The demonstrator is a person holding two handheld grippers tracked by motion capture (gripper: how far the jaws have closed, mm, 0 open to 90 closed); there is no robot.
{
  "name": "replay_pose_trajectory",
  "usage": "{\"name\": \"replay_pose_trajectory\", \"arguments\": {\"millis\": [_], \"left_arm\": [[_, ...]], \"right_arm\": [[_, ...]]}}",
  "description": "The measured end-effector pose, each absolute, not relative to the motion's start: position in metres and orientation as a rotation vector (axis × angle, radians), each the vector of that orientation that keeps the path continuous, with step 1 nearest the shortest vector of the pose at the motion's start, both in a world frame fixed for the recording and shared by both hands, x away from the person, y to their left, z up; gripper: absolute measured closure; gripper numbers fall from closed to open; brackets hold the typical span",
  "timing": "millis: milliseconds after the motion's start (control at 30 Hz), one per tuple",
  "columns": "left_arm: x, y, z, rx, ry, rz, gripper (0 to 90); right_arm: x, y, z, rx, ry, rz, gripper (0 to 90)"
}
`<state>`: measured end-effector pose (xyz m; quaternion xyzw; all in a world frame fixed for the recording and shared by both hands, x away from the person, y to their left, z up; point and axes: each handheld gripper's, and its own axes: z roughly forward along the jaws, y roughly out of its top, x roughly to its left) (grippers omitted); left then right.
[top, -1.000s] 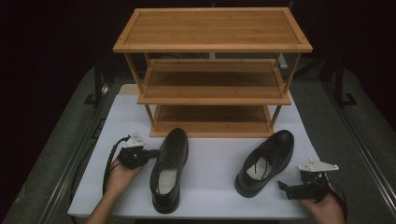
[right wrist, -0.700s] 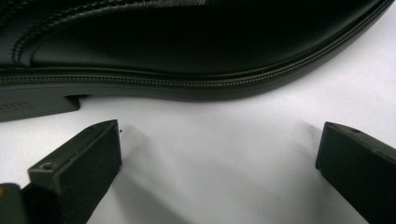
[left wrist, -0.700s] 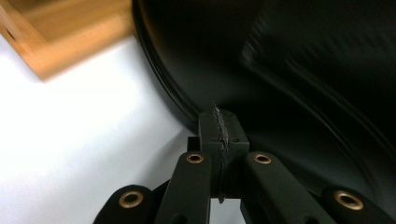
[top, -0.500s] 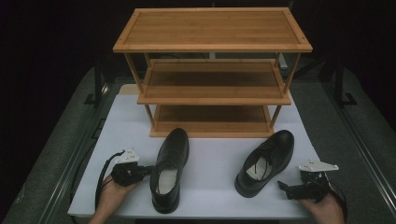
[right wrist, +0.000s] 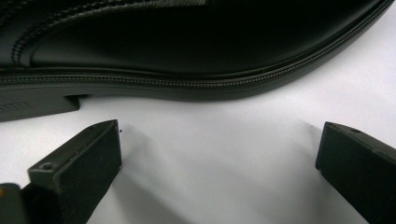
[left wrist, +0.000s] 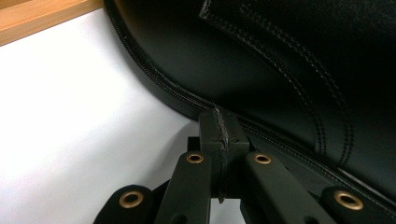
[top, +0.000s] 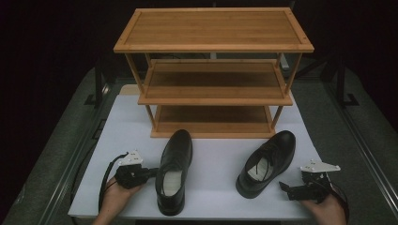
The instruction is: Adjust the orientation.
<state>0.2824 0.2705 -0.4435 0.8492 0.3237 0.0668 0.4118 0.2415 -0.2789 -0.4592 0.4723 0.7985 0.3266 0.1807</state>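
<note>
Nearest the person, the left tongs (top: 151, 173) are sitting low on the white surface (top: 211, 159), pinched fully together with nothing between them, tips touching the welt of the left shoe (top: 174, 168). Over the last second this hand has been drawing back toward the near edge, sliding from the shoe's middle down to its heel side; the shoe itself is lying as before. That is suggesting a re-approach for a grip near the heel, though nothing is being held yet. The right tongs (top: 286, 187) are resting spread wide, just beside the heel of the right shoe (top: 266, 161), unchanged.

Both black leather dress shoes are lying soles down with heels toward the person. The left shoe's long axis is running nearly straight away, toe toward the rack; the right shoe is angling toe-right. Beyond them, the 3-tier bamboo shoe rack (top: 213, 70) is standing bare.
</note>
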Motion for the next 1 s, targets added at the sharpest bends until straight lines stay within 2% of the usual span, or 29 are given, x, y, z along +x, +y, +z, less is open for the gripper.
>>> {"name": "replay_pose_trajectory", "arguments": {"millis": [300, 1000], "left_arm": [[0.285, 0.242, -0.445, 2.132, 0.787, 0.108, 90.0], [0.277, 0.225, -0.444, 2.119, 0.753, 0.074, 90.0]], "right_arm": [[0.241, -0.279, -0.459, 1.336, 2.255, 0.923, 0.0], [0.241, -0.279, -0.459, 1.336, 2.256, 0.922, 0.0]]}}
